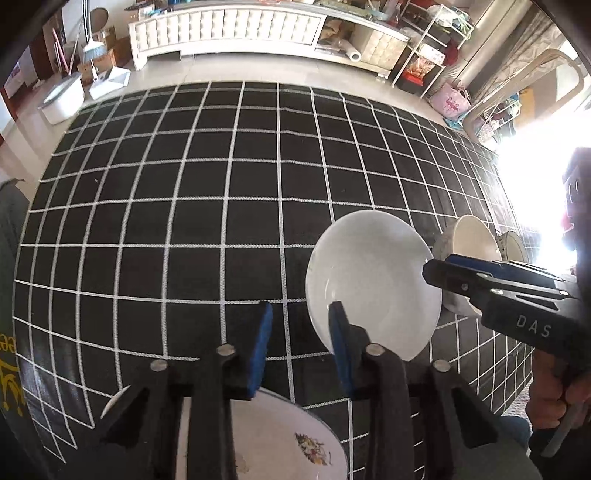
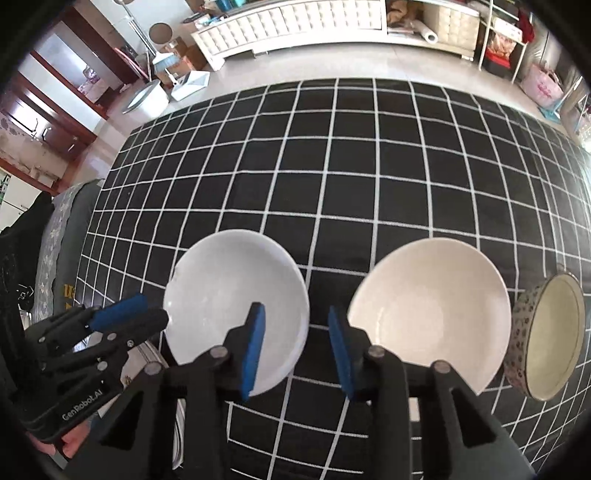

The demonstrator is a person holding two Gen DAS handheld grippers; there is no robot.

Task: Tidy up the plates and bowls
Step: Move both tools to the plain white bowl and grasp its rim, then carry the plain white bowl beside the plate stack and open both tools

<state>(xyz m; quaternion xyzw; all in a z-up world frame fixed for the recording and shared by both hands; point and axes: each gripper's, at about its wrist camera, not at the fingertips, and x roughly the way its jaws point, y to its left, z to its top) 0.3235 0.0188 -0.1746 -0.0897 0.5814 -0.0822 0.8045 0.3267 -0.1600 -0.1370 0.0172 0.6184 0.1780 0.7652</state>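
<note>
A white shallow plate (image 1: 373, 280) (image 2: 236, 306) lies on the black grid tablecloth (image 1: 184, 206) (image 2: 369, 177). To its right stand a cream bowl (image 2: 432, 317) (image 1: 469, 240) and a flower-patterned bowl (image 2: 546, 332) (image 1: 515, 247). A plate with a flower print (image 1: 280, 443) lies under my left gripper. My left gripper (image 1: 301, 347) is open, its right finger over the white plate's near rim; it also shows in the right wrist view (image 2: 129, 317). My right gripper (image 2: 295, 347) is open between the white plate and the cream bowl; it shows in the left wrist view (image 1: 439, 267) at the plate's right rim.
A white tufted cabinet (image 1: 225, 29) (image 2: 291, 26) stands on the floor beyond the table. A wire rack (image 1: 428, 48) with bags is at the far right. A white bin (image 1: 62, 99) and a lamp stand at the far left. A padded chair (image 2: 62, 236) is at the table's left.
</note>
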